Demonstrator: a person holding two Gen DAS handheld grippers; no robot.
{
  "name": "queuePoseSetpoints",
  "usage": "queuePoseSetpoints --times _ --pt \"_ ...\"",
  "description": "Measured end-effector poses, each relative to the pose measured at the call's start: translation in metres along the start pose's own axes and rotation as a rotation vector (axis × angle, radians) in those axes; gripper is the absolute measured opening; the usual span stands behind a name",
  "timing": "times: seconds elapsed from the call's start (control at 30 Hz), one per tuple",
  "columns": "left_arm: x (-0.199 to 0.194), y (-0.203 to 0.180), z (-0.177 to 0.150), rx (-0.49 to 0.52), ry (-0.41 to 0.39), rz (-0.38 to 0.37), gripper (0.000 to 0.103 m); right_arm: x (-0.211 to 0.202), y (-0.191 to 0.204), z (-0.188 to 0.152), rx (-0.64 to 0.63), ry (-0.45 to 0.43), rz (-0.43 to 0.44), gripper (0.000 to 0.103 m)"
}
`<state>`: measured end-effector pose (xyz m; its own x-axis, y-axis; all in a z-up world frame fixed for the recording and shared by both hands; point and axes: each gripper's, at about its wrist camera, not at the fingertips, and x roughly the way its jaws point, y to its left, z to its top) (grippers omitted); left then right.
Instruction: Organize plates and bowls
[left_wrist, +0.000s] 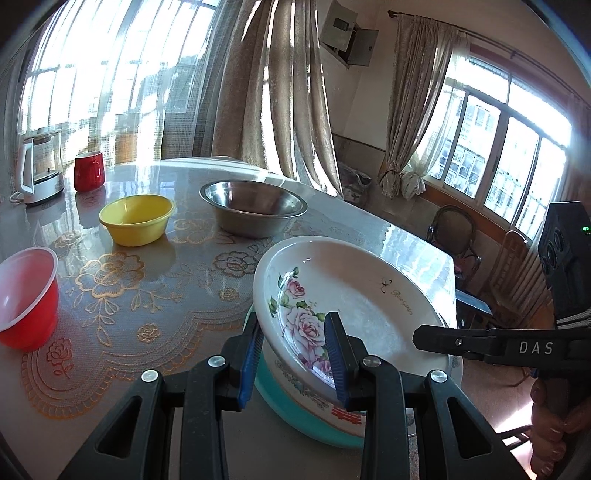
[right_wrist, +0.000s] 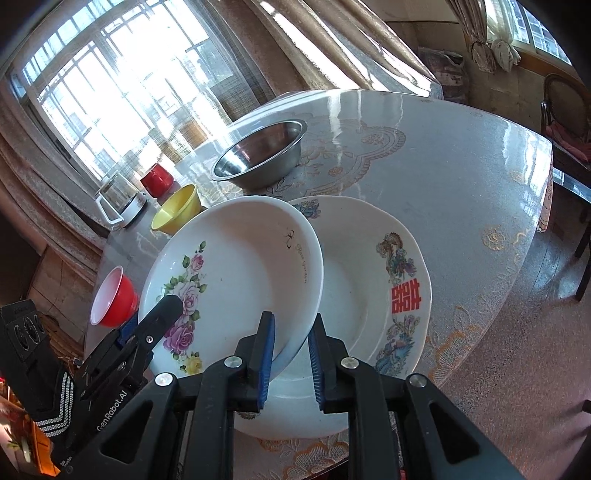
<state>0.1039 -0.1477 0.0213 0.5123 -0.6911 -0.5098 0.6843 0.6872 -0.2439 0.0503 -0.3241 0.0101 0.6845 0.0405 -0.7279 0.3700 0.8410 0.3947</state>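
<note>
A white plate with pink roses hangs tilted over a larger white plate with a red emblem, which lies on the table near its front edge. My left gripper is shut on the rose plate's near rim, one blue pad under it and one on its inner face. In the right wrist view that gripper reaches in from the lower left. My right gripper is shut on another part of the same rim. It shows from the side at the right of the left wrist view.
A steel bowl, a yellow bowl and a red bowl stand farther back on the table. A red mug and a kettle sit by the window. Chairs stand beyond the table's right edge.
</note>
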Motion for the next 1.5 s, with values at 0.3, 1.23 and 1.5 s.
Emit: queuePoseSetpoints --times 0.3,1.23,1.5 --pt "0.011 -0.023 -0.003 0.058 0.051 -0.034 0.035 -0.008 -0.015 -0.006 0.04 0.013 -0.026 0.018" --pt "0.019 -0.024 -0.002 0.075 0.211 -0.095 0.04 0.016 -0.009 0.016 -0.058 0.077 -0.151 0.017" --pt "0.026 -0.022 0.0 0.099 0.201 -0.039 0.029 0.019 -0.009 0.009 -0.064 0.067 -0.138 0.016"
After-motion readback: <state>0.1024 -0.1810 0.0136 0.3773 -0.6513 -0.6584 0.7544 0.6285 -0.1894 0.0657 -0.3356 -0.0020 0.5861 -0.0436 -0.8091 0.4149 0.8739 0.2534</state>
